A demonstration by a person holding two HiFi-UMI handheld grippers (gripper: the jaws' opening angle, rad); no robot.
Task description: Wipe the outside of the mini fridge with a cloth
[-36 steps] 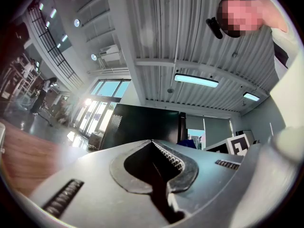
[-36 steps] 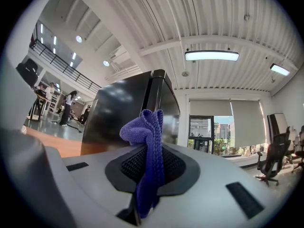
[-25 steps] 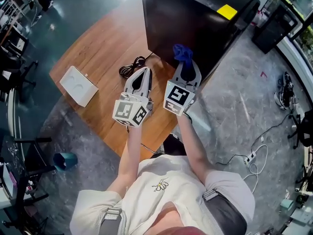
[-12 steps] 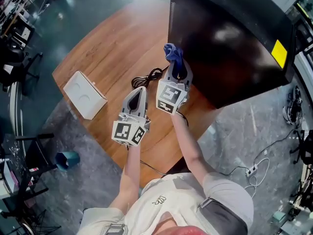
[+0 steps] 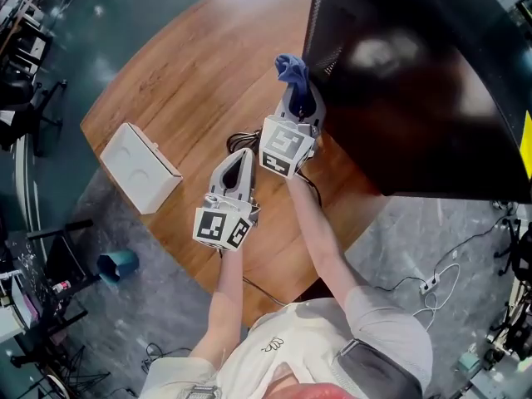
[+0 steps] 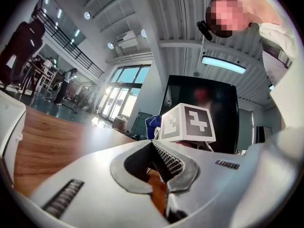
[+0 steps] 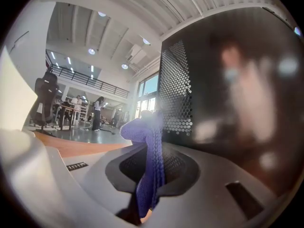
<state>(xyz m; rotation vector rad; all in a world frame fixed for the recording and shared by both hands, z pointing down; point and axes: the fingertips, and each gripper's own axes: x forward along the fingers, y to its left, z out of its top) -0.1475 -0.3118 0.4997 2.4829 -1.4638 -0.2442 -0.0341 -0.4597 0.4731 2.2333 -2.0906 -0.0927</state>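
The right gripper (image 5: 297, 98), at the centre of the head view, has its jaws clamped on the blue cloth (image 5: 291, 69); the cloth's bunched end stands just beside the perforated corner of the black mini fridge (image 5: 416, 81) at upper right; whether cloth meets panel I cannot tell; the left gripper (image 5: 239, 158), jaws together on nothing, hangs lower left over the wooden counter (image 5: 166, 73); no wiped patch shows, so I judge nearly all the wiping remains.
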